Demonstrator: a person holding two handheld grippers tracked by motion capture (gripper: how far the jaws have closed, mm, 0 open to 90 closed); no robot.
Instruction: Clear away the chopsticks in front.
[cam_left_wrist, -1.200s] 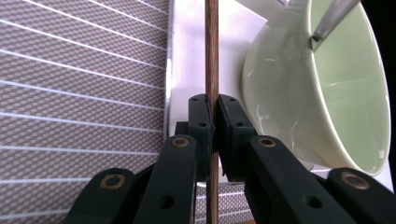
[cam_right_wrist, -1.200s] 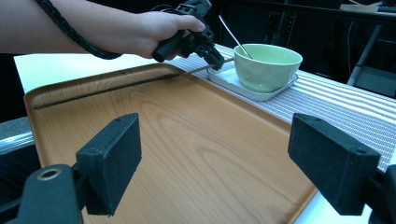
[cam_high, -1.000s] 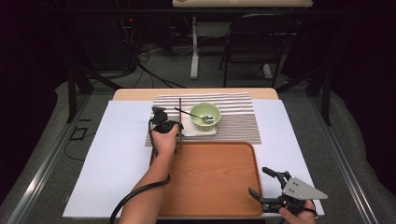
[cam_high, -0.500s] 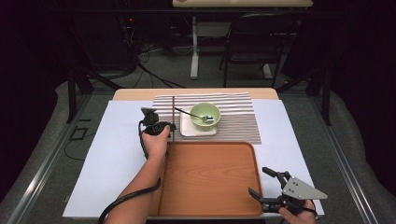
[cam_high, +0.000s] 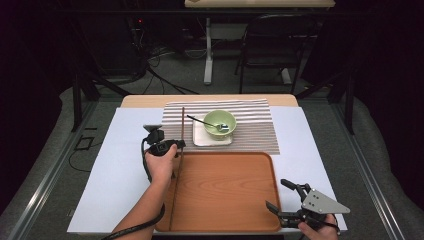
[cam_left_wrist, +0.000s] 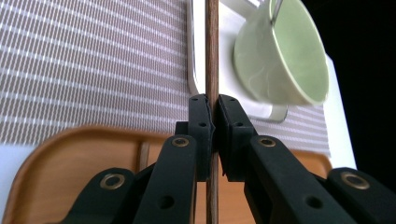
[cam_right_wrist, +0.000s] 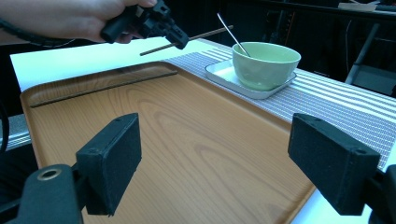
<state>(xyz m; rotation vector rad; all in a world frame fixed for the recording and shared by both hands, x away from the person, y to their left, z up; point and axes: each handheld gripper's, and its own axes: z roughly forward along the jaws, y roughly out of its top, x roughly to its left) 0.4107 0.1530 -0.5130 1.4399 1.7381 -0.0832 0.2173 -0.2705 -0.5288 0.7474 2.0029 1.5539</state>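
Dark floor, cables and a chair (cam_high: 270, 45) lie beyond the tabletop (cam_high: 125, 175), which carries a white sheet.

High view: a striped placemat (cam_high: 252, 125) lies at the far middle, bearing a white square dish (cam_high: 200, 140) with a green bowl (cam_high: 220, 122) on it; a spoon (cam_high: 202, 121) leans in the bowl, handle toward 10 o'clock. A wooden tray (cam_high: 225, 190) lies just nearer than the placemat. The left tongs (cam_high: 172, 146), at 9 o'clock from the dish, are clamped on 1 brown chopstick (cam_high: 183, 125), which runs toward 12 o'clock over the placemat's left edge. A 2nd chopstick (cam_high: 174, 195) lies along the tray's left rim. The right tongs (cam_high: 280, 197) sit at the tray's 5 o'clock corner, jaws spread, nothing between them.

Left gripper view: both black jaws pinch the chopstick (cam_left_wrist: 212, 51), which crosses the frame from 6 to 12 o'clock. Behind it lie the placemat (cam_left_wrist: 93, 60), the dish (cam_left_wrist: 224, 28) and the bowl (cam_left_wrist: 275, 51) at 1 o'clock; the tray (cam_left_wrist: 70, 158) is at 7 o'clock.

Right gripper view: the pads (cam_right_wrist: 114, 158) stand wide apart above the tray (cam_right_wrist: 187, 130). At 11 o'clock a hand (cam_right_wrist: 70, 18) holds the left tongs (cam_right_wrist: 180, 41) and the chopstick (cam_right_wrist: 205, 33) clear of the surface. The 2nd chopstick (cam_right_wrist: 102, 88) rests inside the tray's far rim. The bowl (cam_right_wrist: 264, 63) and spoon (cam_right_wrist: 229, 28) are at 1 o'clock.
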